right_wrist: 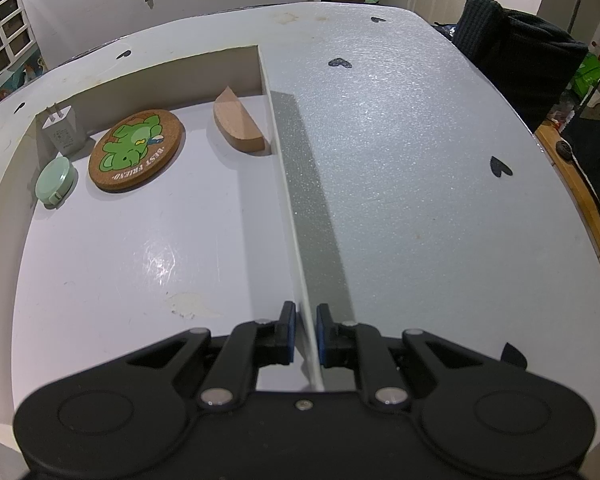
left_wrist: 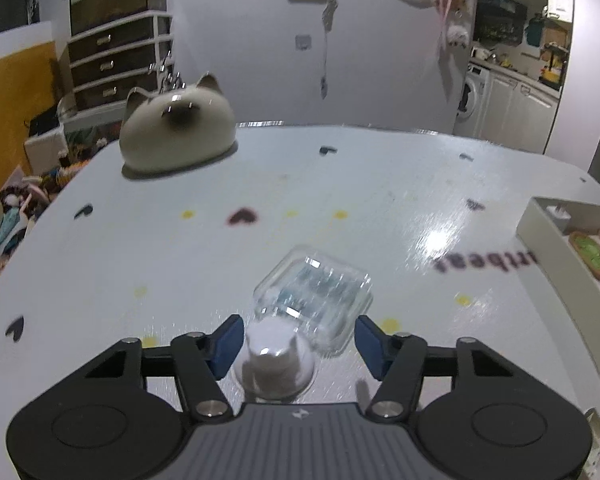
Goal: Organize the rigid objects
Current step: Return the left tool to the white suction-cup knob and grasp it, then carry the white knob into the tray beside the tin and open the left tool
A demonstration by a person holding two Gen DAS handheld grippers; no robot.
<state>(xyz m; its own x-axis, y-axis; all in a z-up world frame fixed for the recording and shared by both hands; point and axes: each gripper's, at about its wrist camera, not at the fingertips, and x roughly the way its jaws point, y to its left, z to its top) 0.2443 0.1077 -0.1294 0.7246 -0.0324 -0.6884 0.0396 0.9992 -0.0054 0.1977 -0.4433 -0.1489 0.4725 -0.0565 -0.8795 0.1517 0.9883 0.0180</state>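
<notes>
Two grippers in view; left gripper (left_wrist: pixel 298 346) jaws wide, straddling a small white dome-shaped figure (left_wrist: pixel 274 364), no visible contact; clear plastic box (left_wrist: pixel 314 294) lies just beyond it on the white table (left_wrist: pixel 180 260); right gripper (right_wrist: pixel 304 334) jaws narrow around the white tray's thin right wall (right_wrist: pixel 296 248); round cork frog coaster (right_wrist: pixel 137 149) at tray's far left.

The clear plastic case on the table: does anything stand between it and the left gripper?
Yes. A small white figurine sits between the left gripper's open jaws, directly before the clear plastic case, so it blocks a straight approach.
</notes>
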